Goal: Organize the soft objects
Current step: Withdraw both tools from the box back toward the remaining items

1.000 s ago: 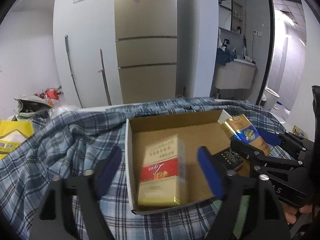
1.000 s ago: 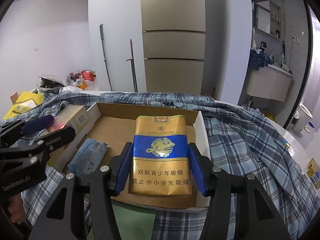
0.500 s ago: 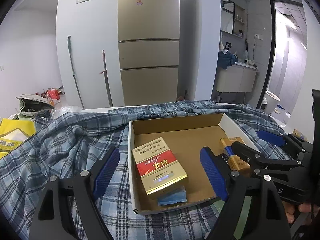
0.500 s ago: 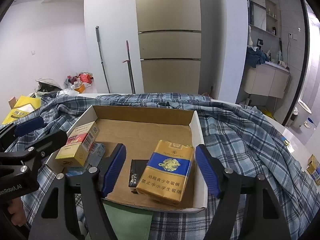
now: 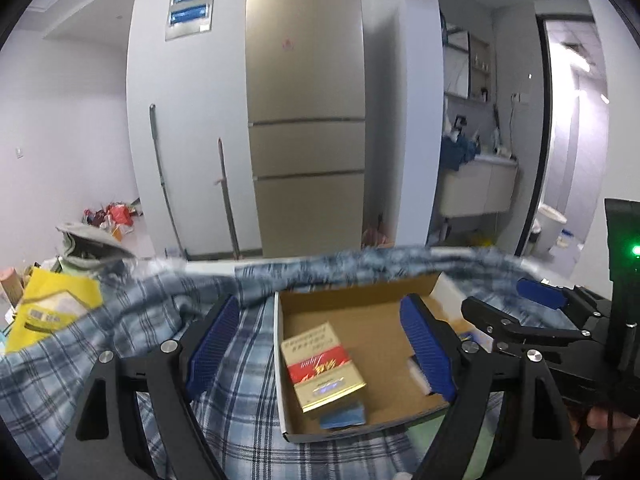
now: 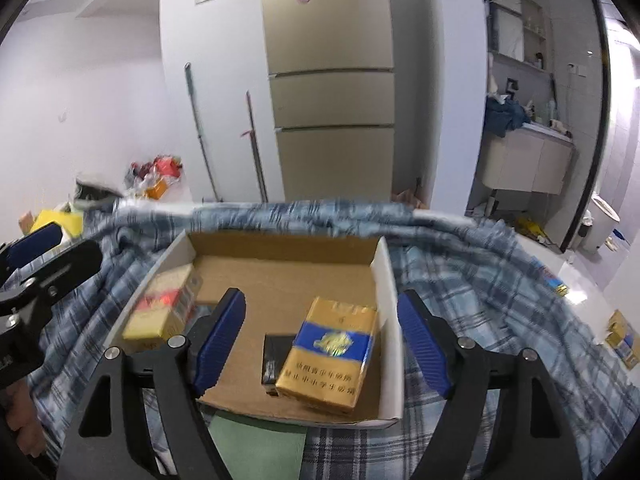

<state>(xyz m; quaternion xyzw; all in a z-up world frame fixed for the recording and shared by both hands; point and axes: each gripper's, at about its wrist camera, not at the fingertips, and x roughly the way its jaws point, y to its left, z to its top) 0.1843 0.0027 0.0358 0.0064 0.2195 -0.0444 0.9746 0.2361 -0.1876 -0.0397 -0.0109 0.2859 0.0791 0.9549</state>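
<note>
1. Left gripper (image 5: 322,350): released, ribbed blue pads spread wide, nothing between them.
2. Right gripper (image 6: 320,344): released likewise, empty.
3. Cardboard box (image 6: 280,248): shallow, rectangular, corrugated brown inside, sitting on the rumpled plaid cloth (image 6: 480,280).
4. Red-and-gold pack (image 5: 322,366): glossy, lying over a blue packet (image 5: 344,416) at the box's left.
5. Blue-and-gold pack (image 6: 328,354): at the right wall, leaning on a black pack (image 6: 276,356).

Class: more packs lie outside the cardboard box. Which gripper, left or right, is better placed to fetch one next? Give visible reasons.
Probably the right gripper. It is open and empty, and the loose gold-and-blue pack lies on the plaid cloth at its right. The left gripper, also open, sits on the far side of the cardboard box.
</note>
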